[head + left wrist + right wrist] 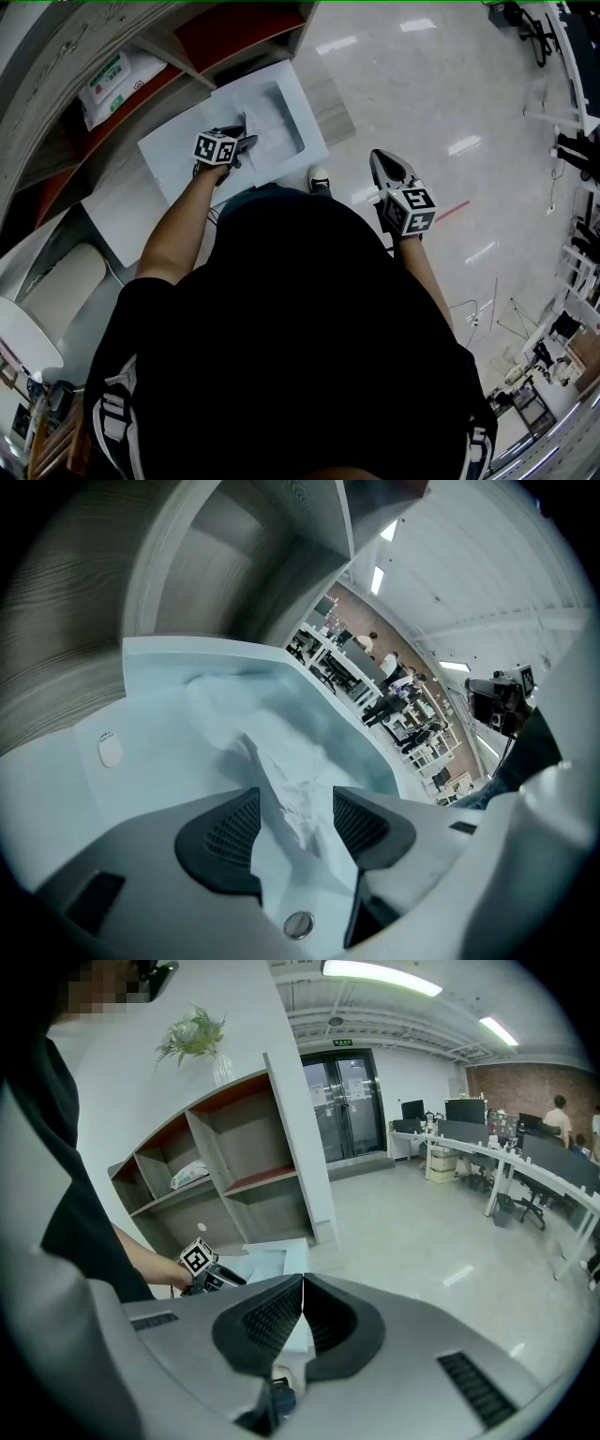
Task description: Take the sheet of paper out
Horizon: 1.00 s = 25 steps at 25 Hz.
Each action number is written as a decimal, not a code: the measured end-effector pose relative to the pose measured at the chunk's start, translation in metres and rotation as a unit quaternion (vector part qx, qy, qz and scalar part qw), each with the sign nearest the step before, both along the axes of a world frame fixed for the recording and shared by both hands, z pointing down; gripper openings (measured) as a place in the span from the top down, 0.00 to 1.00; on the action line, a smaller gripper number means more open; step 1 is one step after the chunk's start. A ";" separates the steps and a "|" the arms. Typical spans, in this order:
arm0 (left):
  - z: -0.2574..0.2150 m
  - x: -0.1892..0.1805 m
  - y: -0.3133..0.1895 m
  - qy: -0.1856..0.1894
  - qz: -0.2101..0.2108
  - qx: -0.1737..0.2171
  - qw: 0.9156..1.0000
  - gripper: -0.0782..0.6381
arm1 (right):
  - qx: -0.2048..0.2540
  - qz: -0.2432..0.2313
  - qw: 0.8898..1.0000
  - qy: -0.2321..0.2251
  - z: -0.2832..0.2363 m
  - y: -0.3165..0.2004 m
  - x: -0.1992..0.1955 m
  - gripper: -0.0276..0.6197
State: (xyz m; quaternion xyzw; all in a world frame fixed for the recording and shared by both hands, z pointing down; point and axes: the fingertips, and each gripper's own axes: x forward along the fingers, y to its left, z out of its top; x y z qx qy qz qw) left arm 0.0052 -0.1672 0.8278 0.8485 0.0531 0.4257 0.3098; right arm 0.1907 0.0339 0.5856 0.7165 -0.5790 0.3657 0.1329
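A white printer-like machine (173,155) stands low in front of the shelves, with a sunken tray (187,651) on top. In that tray lies a crumpled white sheet of paper (281,757), also seen in the head view (274,124). My left gripper (295,822) reaches into the tray, and the creased paper runs up between its dark pads (225,836), pinched there. From above, the left gripper (246,142) sits over the tray. My right gripper (382,161) hangs apart over the floor, its jaws (303,1312) pressed together with nothing in them.
A wooden shelf unit (216,42) rises behind the machine, holding a white packet (114,80). A potted plant (192,1035) tops the shelves. A shoe (320,178) stands by the machine. Desks and people (553,1147) fill the far right of the room.
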 end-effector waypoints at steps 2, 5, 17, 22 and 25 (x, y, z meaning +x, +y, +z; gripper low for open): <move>0.003 0.001 -0.001 -0.002 -0.002 -0.002 1.000 0.58 | 0.000 0.002 1.000 -0.004 0.001 0.002 0.000 0.93; 0.005 0.004 -0.001 -0.006 -0.007 -0.008 1.000 0.58 | -0.003 0.005 1.000 -0.008 0.001 0.003 0.001 0.94; 0.007 0.014 0.005 -0.009 0.002 -0.021 1.000 0.58 | -0.007 0.009 1.000 -0.013 0.007 0.005 0.007 0.93; 0.009 0.016 0.006 -0.018 0.005 -0.018 1.000 0.58 | -0.010 0.007 1.000 -0.015 0.009 0.006 0.008 0.93; 0.009 0.019 0.006 -0.017 0.005 -0.020 1.000 0.59 | -0.011 0.006 1.000 -0.015 0.010 0.006 0.008 0.93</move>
